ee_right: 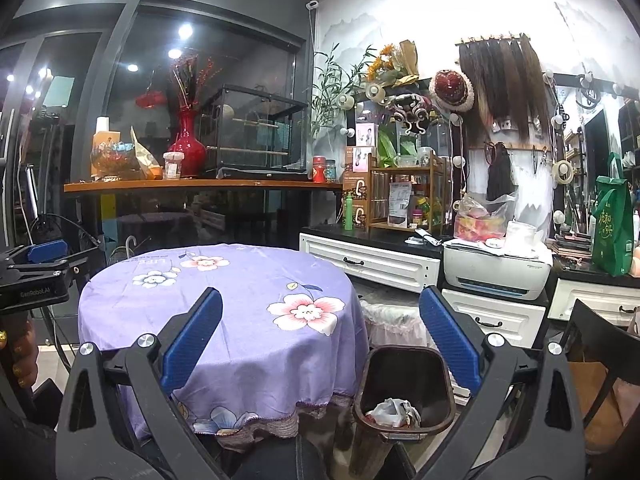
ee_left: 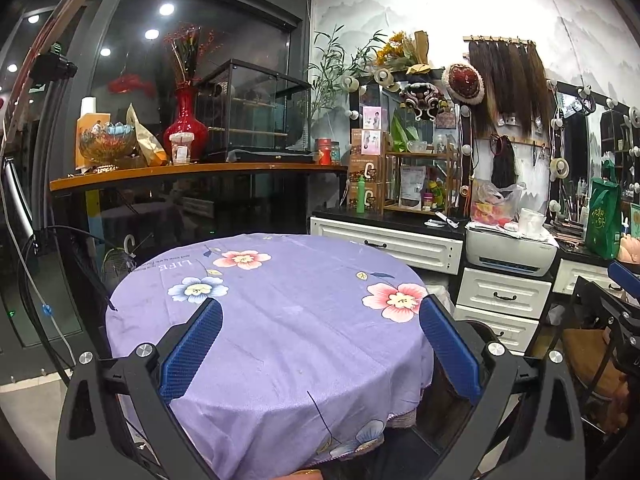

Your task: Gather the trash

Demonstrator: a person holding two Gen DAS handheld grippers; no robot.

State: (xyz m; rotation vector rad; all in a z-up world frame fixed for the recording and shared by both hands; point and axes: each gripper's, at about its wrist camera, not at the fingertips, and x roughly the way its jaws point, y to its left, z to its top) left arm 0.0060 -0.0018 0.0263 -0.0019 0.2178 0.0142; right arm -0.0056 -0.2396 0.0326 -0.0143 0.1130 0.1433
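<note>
Both grippers hang with fingers spread wide, holding nothing: the left gripper [ee_left: 320, 344] above the round table [ee_left: 280, 320] with its purple flowered cloth, the right gripper [ee_right: 320, 340] off the table's right edge. Crumpled trash [ee_right: 394, 412] lies inside the dark bin [ee_right: 404, 396] just beside that edge

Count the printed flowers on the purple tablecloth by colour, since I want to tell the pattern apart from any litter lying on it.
Pink flowers: 2
Blue flowers: 2
Total: 4
</note>
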